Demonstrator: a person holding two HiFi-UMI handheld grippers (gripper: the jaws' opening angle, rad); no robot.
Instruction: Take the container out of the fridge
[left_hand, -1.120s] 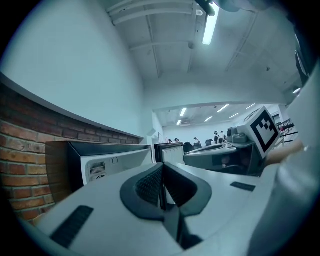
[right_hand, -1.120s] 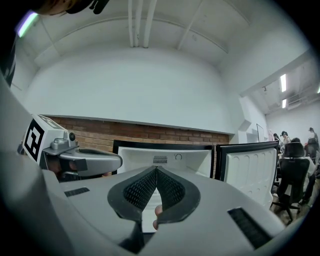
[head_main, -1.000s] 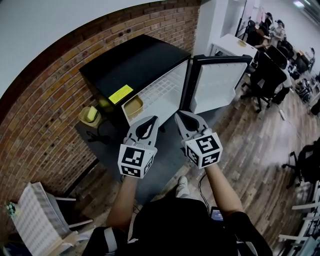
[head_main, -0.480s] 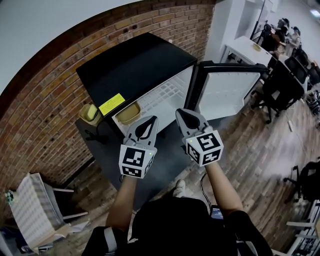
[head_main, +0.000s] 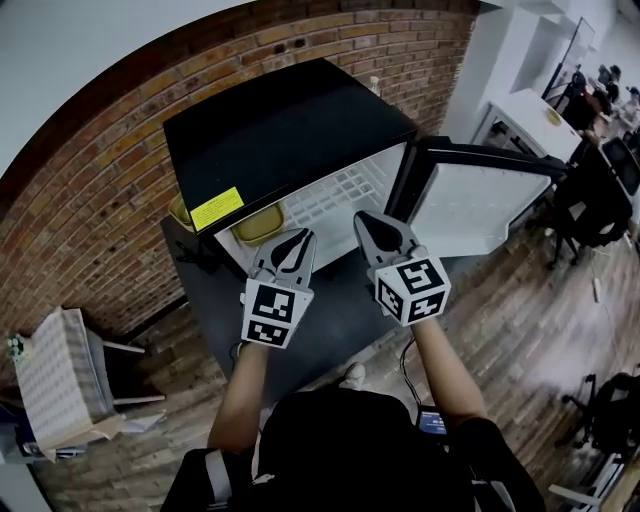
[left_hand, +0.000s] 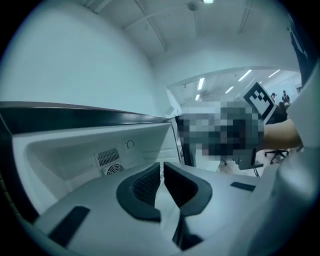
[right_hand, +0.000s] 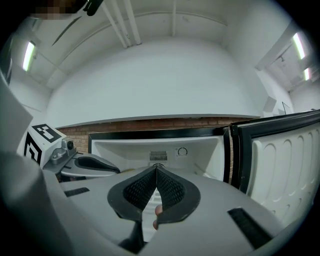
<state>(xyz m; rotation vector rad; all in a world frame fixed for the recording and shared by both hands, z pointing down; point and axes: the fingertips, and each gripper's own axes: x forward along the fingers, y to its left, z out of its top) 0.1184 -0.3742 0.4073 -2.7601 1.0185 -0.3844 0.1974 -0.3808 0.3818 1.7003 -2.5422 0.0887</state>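
Before the boxy black fridge (head_main: 290, 130), left gripper (head_main: 298, 238) and right gripper (head_main: 366, 220) press ribbed pads (right_hand: 172, 191) together, empty.

A: How are the 2 grippers held?
B: Side by side ahead of the torso. The left gripper (head_main: 302, 234) and the right gripper (head_main: 364, 217) each have their jaws pressed together, empty.
A: And the arms?
B: The left forearm (head_main: 238, 398) and the right forearm (head_main: 446, 368) are bare and stretched forward, apart.

Black fridge (head_main: 290, 130), yellow container (head_main: 257, 225)
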